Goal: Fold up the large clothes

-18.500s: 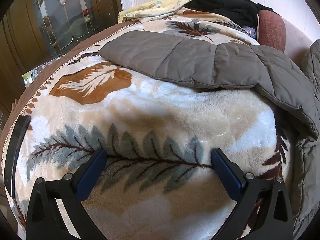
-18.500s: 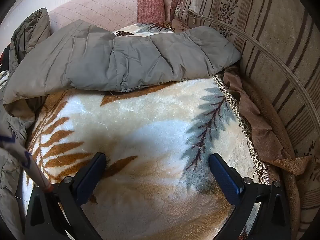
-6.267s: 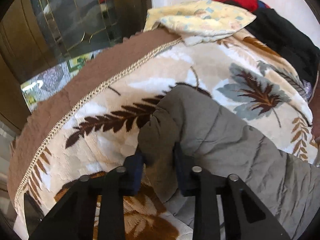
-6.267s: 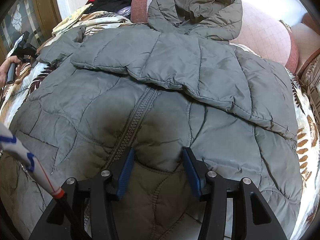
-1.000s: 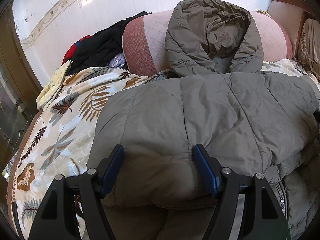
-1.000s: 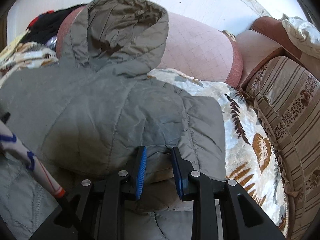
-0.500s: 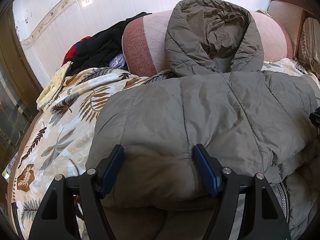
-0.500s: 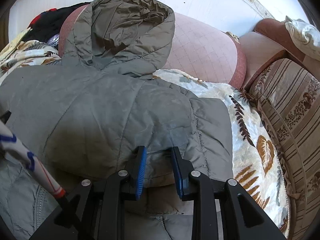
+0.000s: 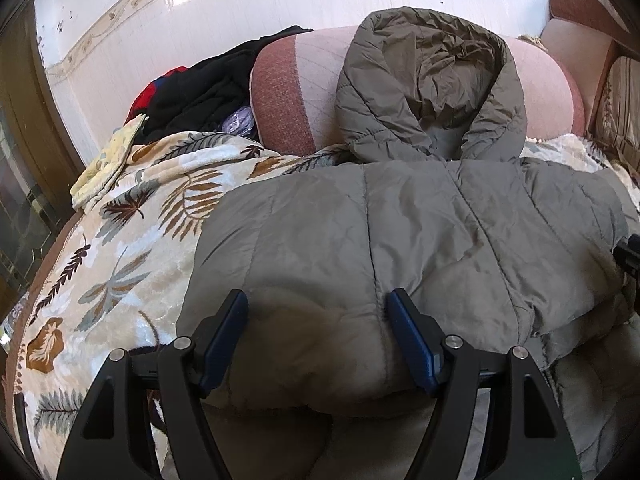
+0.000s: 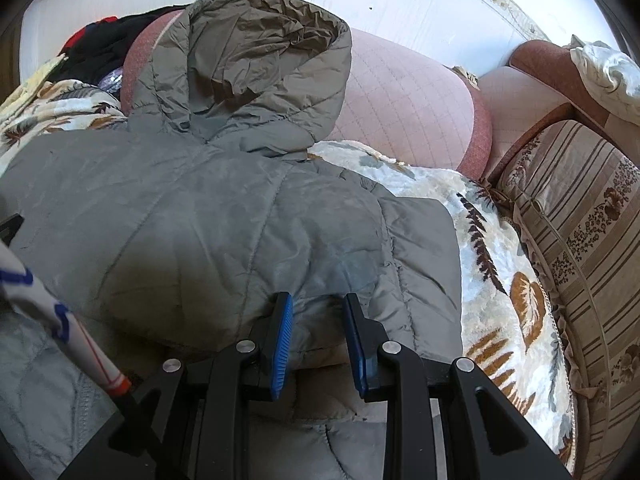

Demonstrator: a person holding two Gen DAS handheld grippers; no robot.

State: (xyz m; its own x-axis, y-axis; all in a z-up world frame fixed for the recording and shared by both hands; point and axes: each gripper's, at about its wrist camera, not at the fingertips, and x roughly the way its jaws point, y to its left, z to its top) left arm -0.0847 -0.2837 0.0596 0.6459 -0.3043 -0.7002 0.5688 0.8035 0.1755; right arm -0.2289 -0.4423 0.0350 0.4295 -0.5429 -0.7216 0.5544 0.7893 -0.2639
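Observation:
A grey-olive quilted hooded jacket (image 9: 420,232) lies on a leaf-patterned blanket (image 9: 132,232), its lower part folded up over the body. Its hood (image 9: 432,92) rests against a pink cushion. My left gripper (image 9: 318,320) is open, its blue pads straddling the folded edge on the jacket's left side. In the right wrist view the jacket (image 10: 200,232) fills the left and middle. My right gripper (image 10: 318,320) is partly open, its pads close either side of a ridge of the folded edge on the jacket's right side.
A pink and red cushion (image 9: 292,92) stands behind the hood. Black and red clothes (image 9: 200,88) are piled at the back left, with a yellow cloth (image 9: 108,164). A striped brown sofa back (image 10: 580,240) runs along the right. A wooden door frame (image 9: 24,120) is at the left.
Both grippers have crept slightly forward over the folded jacket. The right gripper's jaws have opened a little wider. The left gripper stays open.

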